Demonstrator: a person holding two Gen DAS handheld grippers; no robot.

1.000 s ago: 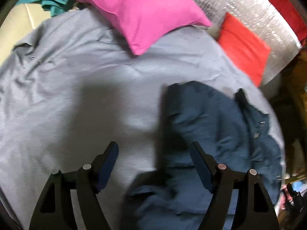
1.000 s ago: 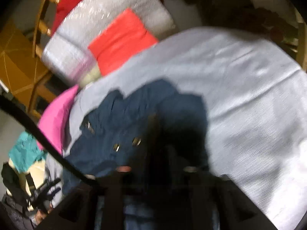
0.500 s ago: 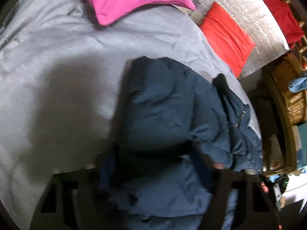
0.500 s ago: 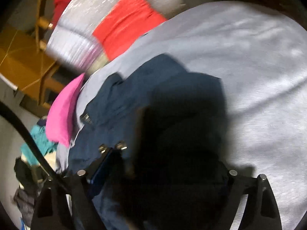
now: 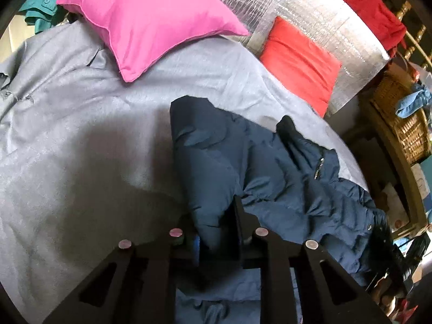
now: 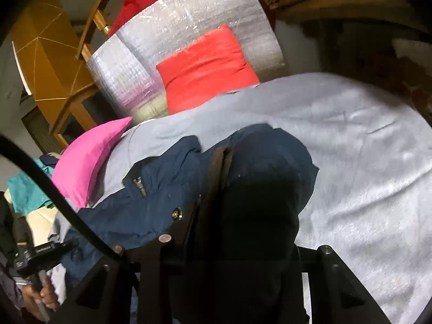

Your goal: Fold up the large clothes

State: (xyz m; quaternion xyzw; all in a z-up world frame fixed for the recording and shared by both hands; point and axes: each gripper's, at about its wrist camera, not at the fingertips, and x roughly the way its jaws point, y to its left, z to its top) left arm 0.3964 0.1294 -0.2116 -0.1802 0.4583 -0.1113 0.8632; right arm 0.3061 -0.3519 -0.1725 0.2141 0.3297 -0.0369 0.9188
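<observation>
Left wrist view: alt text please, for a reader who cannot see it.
The left tool is shut on a fold of a navy puffer jacket lying crumpled on a grey bedspread. A pink pillow and a red cushion sit behind it.

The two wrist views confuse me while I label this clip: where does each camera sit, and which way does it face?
Left wrist: on the left hand-held gripper, angled down at the navy jacket on the grey bedspread; its fingers, shut on a jacket fold, show.
Right wrist: on the right hand-held gripper, angled down at the jacket; its dark fingers, closing over fabric, show, plus a hand at lower left.
Shared: jacket, bedspread, pink pillow, red pillow, silver padding.
</observation>
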